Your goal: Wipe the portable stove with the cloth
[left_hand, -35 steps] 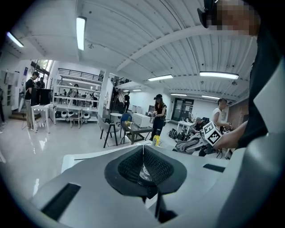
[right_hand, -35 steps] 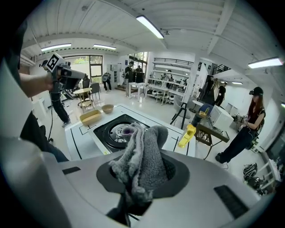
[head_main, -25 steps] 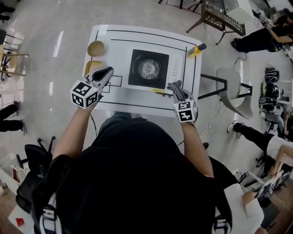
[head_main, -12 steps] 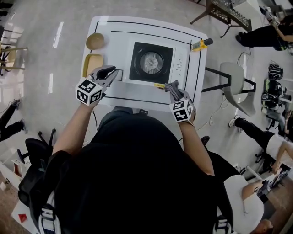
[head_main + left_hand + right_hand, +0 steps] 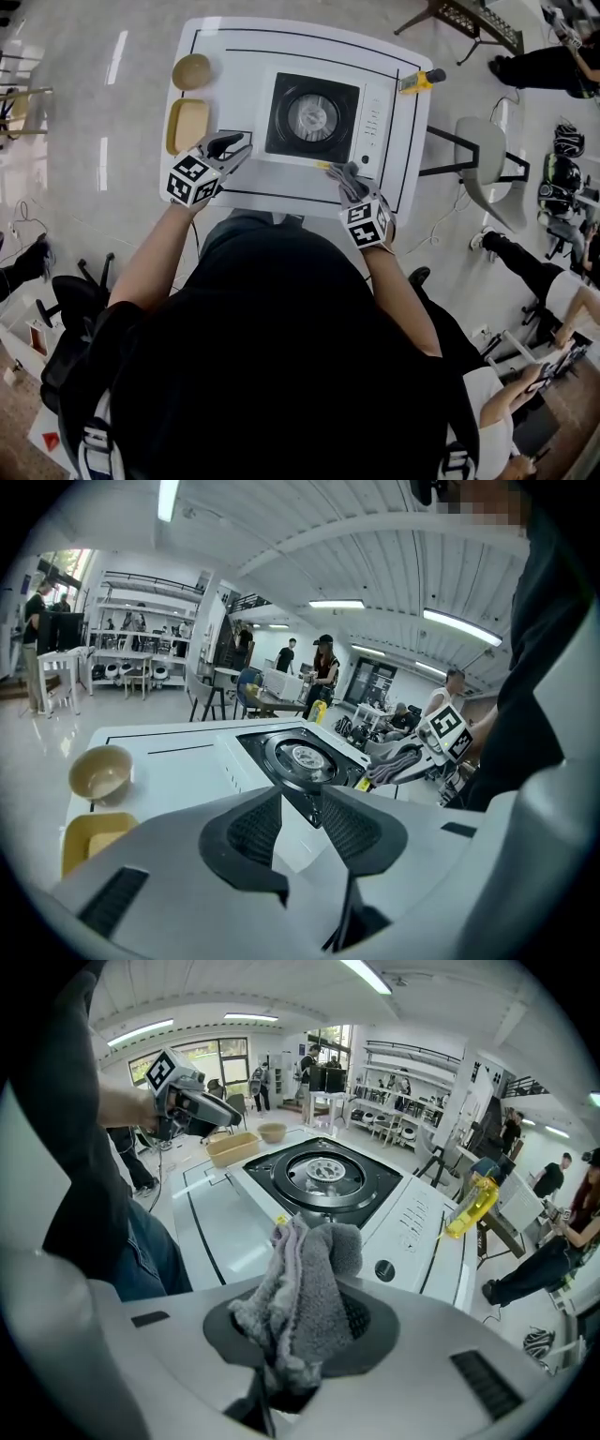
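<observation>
Now, stove: the white portable stove [image 5: 314, 117], with a black square top and a round metal burner, sits in the middle of the white desk [image 5: 234, 58], its control strip on the right side.
Cloth: the grey fluffy cloth [image 5: 307, 1274] is bunched up and hangs over the stove's near right corner; whether it touches the stove cannot be told.
Right tool: the right tool [image 5: 345, 180] is clamped on the cloth, which fills the gap between its jaws and bulges out in front.
Left tool: the left tool [image 5: 298, 803] hovers over the desk just left of the stove's near edge; its jaws have just been opening and stand partly apart with nothing between them.
Left edge of desk: a round tan bowl [image 5: 192, 71] at the far corner, a yellow rectangular tray [image 5: 188, 125] just nearer.
Right edge of desk: a yellow spray bottle [image 5: 417, 82] lying at the far corner.
Floor: a grey chair [image 5: 483, 169] beside the desk.
</observation>
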Tool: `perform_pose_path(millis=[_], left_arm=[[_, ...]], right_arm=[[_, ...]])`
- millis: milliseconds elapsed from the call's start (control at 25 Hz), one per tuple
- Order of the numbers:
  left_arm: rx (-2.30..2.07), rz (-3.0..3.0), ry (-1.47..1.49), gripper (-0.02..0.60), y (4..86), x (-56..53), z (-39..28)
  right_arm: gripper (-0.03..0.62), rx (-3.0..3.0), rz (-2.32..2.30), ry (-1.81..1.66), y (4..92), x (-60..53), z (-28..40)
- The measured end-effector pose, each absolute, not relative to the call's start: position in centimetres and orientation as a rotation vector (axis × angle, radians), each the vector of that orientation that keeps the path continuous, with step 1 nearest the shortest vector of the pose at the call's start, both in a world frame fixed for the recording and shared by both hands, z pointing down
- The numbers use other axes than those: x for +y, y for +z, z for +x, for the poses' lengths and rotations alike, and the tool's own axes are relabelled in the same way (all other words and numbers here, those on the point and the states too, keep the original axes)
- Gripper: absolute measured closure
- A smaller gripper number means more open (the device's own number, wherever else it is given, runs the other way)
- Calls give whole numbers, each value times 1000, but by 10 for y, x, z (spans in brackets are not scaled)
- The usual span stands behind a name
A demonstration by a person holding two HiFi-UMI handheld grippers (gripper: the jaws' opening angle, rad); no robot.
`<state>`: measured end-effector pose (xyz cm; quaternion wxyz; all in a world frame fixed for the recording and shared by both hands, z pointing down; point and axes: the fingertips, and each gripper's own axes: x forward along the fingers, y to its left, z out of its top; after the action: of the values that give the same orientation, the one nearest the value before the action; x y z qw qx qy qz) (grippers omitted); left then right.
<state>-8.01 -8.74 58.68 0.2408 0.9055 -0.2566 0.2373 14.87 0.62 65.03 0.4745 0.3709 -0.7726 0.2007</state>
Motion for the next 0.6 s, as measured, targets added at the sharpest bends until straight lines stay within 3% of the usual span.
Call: perform_pose_path(millis=[600], left_arm=[[-585,2422,741,377,632,-61,-92]], right_arm=[[488,-2016,706,456,654,-6,66]])
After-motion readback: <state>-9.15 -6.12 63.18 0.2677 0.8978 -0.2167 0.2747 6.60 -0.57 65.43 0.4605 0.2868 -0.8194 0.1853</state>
